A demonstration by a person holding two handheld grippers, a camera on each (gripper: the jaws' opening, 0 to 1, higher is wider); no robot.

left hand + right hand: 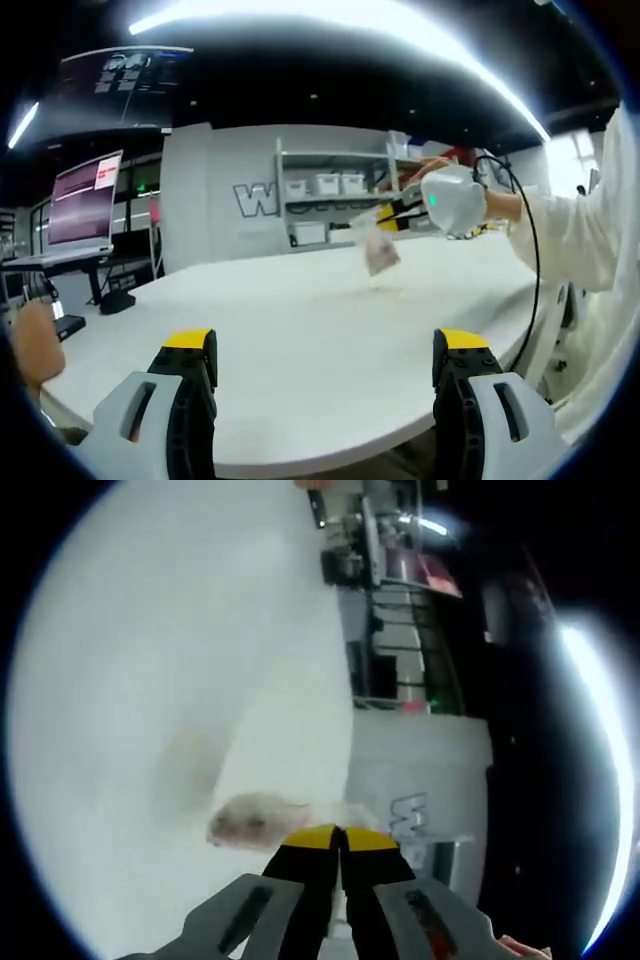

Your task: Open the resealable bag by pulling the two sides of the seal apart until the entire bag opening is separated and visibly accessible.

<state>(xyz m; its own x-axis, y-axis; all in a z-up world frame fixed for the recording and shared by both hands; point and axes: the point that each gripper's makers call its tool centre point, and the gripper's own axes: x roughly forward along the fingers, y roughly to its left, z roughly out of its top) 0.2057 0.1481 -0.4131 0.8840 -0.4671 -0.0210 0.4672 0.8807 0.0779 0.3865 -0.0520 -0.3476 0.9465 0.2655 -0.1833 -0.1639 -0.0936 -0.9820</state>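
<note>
Above white table [300,340], right gripper [340,832] fingers clamp resealable bag [255,820]; left gripper [325,345] fingers wide, holding nothing.

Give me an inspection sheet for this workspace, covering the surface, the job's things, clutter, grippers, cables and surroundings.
Surface: white table, bare across most of its top.
Job's things: resealable bag held up above the table, something pale pinkish inside; whether the seal is open cannot be told.
Clutter: small dark object at the table's far left edge.
Grippers: left gripper jaws apart, holding nothing; right gripper jaws closed on the bag's edge.
Cables: black cable running from the right gripper past the person's white sleeve.
Surroundings: laptop on a side stand, shelving with bins, ceiling light strip.
</note>
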